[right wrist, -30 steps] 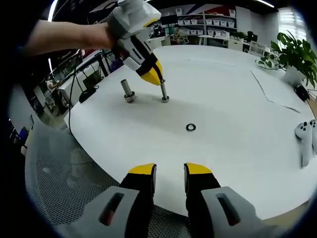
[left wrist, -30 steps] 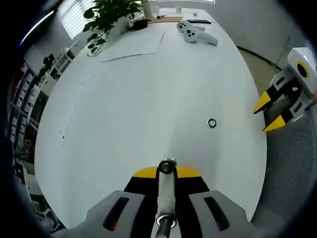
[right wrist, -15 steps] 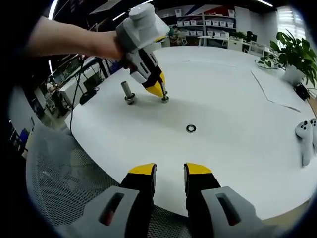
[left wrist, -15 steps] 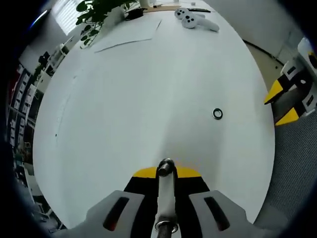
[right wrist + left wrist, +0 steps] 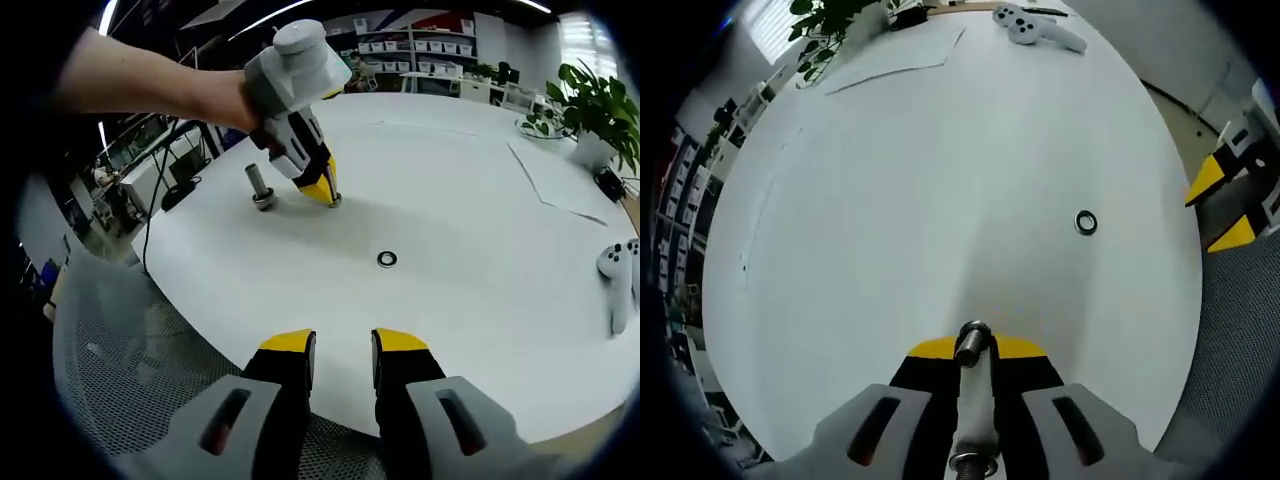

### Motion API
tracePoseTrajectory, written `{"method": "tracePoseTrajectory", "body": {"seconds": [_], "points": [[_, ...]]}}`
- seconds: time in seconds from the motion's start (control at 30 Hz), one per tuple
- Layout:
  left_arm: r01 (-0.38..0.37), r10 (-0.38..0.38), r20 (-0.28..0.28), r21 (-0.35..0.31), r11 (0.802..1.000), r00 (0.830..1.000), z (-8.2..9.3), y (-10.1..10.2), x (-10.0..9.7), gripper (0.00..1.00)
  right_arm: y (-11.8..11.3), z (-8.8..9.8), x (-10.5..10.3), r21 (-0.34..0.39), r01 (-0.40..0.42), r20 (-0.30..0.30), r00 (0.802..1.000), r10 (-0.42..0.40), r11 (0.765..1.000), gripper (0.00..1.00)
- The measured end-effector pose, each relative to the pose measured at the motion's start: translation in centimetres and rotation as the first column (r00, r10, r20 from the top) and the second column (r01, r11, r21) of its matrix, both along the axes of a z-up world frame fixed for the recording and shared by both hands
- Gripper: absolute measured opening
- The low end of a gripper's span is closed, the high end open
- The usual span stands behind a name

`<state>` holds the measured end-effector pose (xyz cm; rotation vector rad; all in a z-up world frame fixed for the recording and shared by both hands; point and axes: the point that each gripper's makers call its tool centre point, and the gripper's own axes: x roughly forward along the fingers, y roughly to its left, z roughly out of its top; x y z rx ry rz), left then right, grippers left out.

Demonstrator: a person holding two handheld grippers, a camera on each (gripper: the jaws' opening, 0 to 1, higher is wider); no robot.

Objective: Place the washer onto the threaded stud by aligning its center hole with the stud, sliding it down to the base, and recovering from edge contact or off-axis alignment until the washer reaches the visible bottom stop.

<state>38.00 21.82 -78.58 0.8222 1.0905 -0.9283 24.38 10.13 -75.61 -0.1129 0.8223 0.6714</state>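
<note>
Lowered since a second ago: left gripper (image 5: 322, 190) now clamps the threaded stud (image 5: 973, 345) low, near its base on the table (image 5: 920, 200).
Washer (image 5: 387, 260) lies flat, hole up, well apart from the upright stud. Right gripper (image 5: 343, 355) hovers empty, jaws slightly apart. Pickup not begun; next move likely calls for pinching the washer's edge.

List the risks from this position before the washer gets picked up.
1. The left gripper is clamped on the threaded stud; its jaws surround the shaft, so they may block the washer from sliding to the base.
2. The washer lies flat on the white table, so the right gripper could push it away rather than lift it.
3. A second stud stands close beside, easy to knock over.
</note>
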Motion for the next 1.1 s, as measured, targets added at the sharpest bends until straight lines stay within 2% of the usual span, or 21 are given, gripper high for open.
{"method": "tracePoseTrajectory", "body": {"seconds": [0.33, 0.47, 0.7, 0.83, 0.93, 1.1], "points": [[-0.033, 0.033, -0.021, -0.014, 0.999, 0.999, 0.0, 0.0, -0.5, 0.11, 0.1, 0.1, 0.0, 0.008, -0.002, -0.001, 1.0, 0.002, 1.0, 0.26], [-0.049, 0.049, -0.023, -0.006, 0.999, 0.999, -0.1, 0.3, -1.1, 0.15, 0.1, 0.1, 0.0, 0.013, 0.001, 0.001, 1.0, -0.001, 1.0, 0.26], [-0.095, 0.095, -0.031, -0.019, 0.995, 0.995, 0.0, 0.6, -2.0, 0.15, 0.2, 0.1, -0.1, 0.016, -0.001, -0.001, 1.0, 0.001, 1.0, 0.26], [-0.128, 0.126, -0.048, -0.048, 0.991, 0.991, 0.4, -0.1, -2.7, 0.16, 0.2, 0.1, 0.0, 0.018, -0.001, -0.001, 1.0, 0.001, 1.0, 0.26], [-0.128, 0.125, -0.051, -0.062, 0.99, 0.991, 0.6, -0.7, -3.1, 0.16, 0.2, 0.1, 0.0, 0.019, 0.0, 0.0, 1.0, 0.0, 1.0, 0.26], [-0.134, 0.126, -0.087, -0.095, 0.986, 0.988, 0.7, -2.3, -4.0, 0.16, 0.2, 0.1, 0.0, 0.019, -0.001, -0.001, 1.0, 0.001, 1.0, 0.26]]}}
